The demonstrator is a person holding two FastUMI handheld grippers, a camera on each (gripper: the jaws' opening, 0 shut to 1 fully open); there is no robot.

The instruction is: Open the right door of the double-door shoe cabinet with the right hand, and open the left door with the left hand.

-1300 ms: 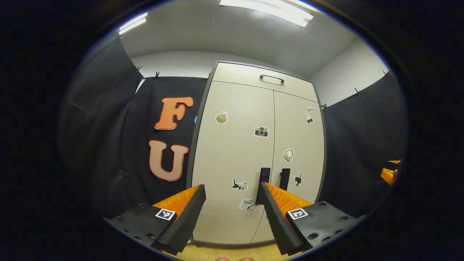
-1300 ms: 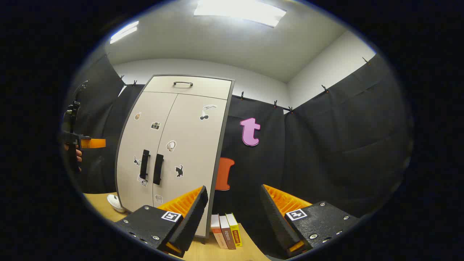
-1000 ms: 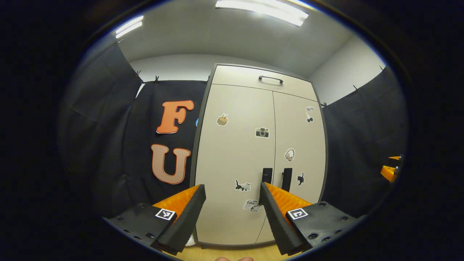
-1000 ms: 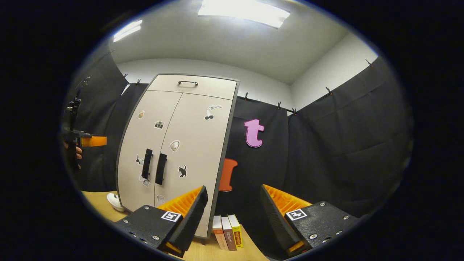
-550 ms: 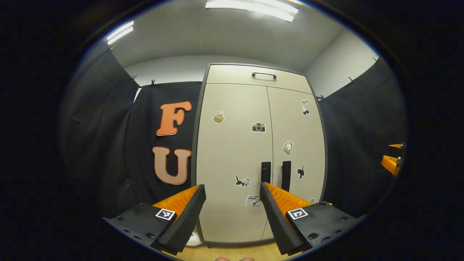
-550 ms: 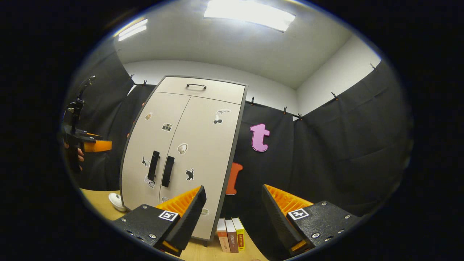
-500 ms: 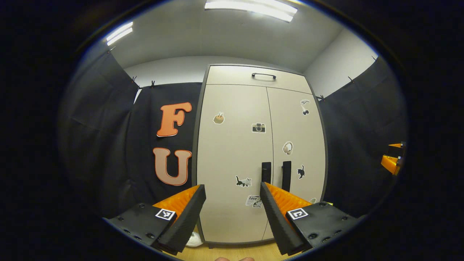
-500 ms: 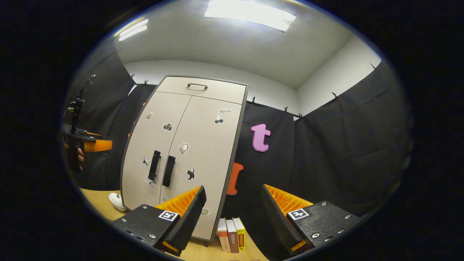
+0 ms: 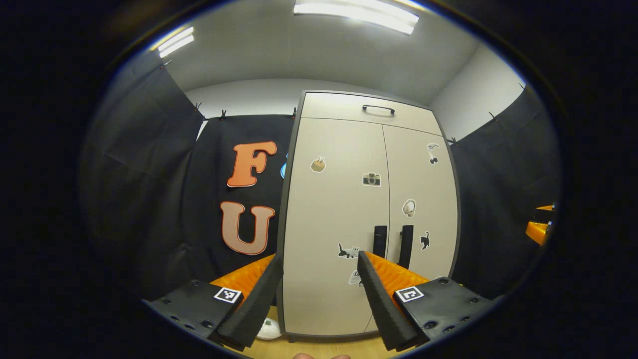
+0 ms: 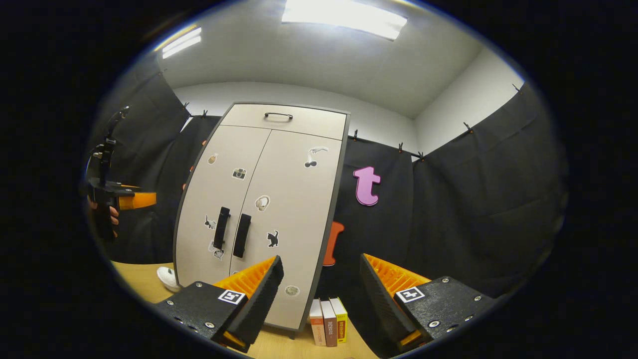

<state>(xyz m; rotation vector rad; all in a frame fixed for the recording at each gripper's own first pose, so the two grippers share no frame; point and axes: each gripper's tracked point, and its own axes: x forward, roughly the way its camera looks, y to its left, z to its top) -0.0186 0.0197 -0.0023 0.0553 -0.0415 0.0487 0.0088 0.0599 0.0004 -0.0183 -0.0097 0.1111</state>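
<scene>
left gripper (image 9: 319,279) apart, empty | right gripper (image 10: 321,281) apart, empty, aimed at 1 o'clock of cabinet (image 10: 259,209) | doors shut | risk: twin handles (image 10: 241,235) adjacent, right grabs wrong one

Left gripper (image 9: 319,299), wedge-shaped ribbed fingers (image 9: 384,294), square black-and-white markers, screwed black mounts, right gripper (image 10: 319,299) alike

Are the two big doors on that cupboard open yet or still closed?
Both shut. The left door and right door lie flush in the cabinet's frame with only a thin seam between them, and neither hand-held gripper touches a handle.
</scene>
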